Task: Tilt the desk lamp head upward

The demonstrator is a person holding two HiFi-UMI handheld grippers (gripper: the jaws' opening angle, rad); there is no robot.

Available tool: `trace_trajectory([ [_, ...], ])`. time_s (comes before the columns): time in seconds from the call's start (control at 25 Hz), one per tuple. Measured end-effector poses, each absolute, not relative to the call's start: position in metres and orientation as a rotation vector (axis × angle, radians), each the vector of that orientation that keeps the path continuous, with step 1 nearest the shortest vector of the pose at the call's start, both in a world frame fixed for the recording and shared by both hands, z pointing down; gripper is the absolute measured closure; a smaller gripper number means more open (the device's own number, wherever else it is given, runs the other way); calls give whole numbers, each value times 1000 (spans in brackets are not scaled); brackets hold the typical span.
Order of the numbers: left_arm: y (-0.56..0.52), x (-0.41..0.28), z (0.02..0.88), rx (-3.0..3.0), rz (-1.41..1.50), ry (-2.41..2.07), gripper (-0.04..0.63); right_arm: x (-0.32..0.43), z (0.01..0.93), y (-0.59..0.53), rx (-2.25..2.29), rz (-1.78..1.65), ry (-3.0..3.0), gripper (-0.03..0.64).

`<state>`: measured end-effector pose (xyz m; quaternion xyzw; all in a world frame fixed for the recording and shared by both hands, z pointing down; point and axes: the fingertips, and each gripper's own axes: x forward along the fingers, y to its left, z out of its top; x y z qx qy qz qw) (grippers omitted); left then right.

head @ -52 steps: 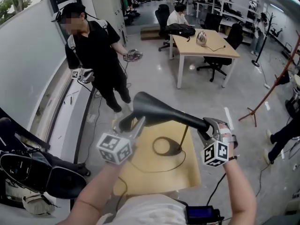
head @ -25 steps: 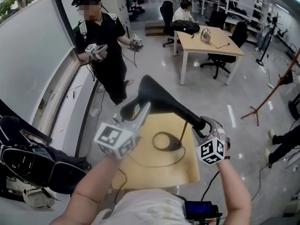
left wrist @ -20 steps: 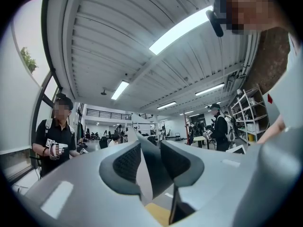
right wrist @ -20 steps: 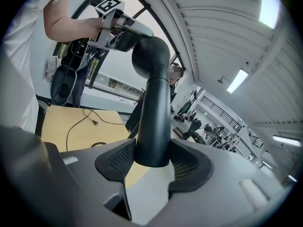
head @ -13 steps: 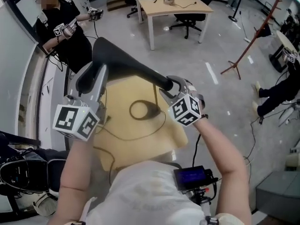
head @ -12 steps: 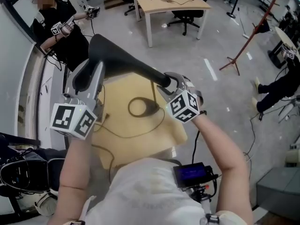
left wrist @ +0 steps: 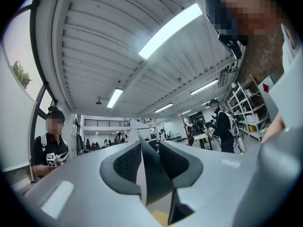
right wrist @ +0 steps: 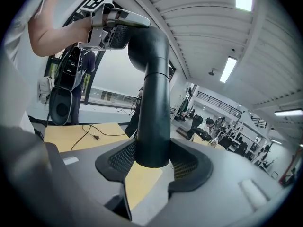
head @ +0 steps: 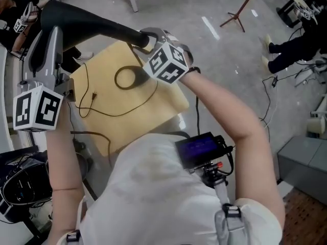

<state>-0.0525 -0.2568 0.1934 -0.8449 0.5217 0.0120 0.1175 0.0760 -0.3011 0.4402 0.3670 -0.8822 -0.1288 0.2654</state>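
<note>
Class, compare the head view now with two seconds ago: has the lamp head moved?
Yes. The lamp head now reaches beyond the tan table's corner, farther from the base ring, suggesting upward tilt.

No legible txt, nos., brand or sign anywhere; left marker cube point(head: 37, 108) carries only b/w square code patterns, no letters; right marker cube point(head: 164, 63) same, coded squares only; the left cube also shows in the right gripper view, pattern only; small screen point(head: 196, 148) on the chest-mounted device glows bluish, content too blurred to read; white patch on the jacket of the person in the bkgd point(left wrist: 47, 157) of the left gripper view is too small to make out.
</note>
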Motion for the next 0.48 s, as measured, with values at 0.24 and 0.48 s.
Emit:
trace_trajectory([
  [0.24,-250,-42,183,-2448,44,1539,503,74,437,-298,999,-308,-2411,387],
  [0.48,-231,-22,173,-2404,24,1550,499,83,431,-285,1014,-295,-2438,388],
])
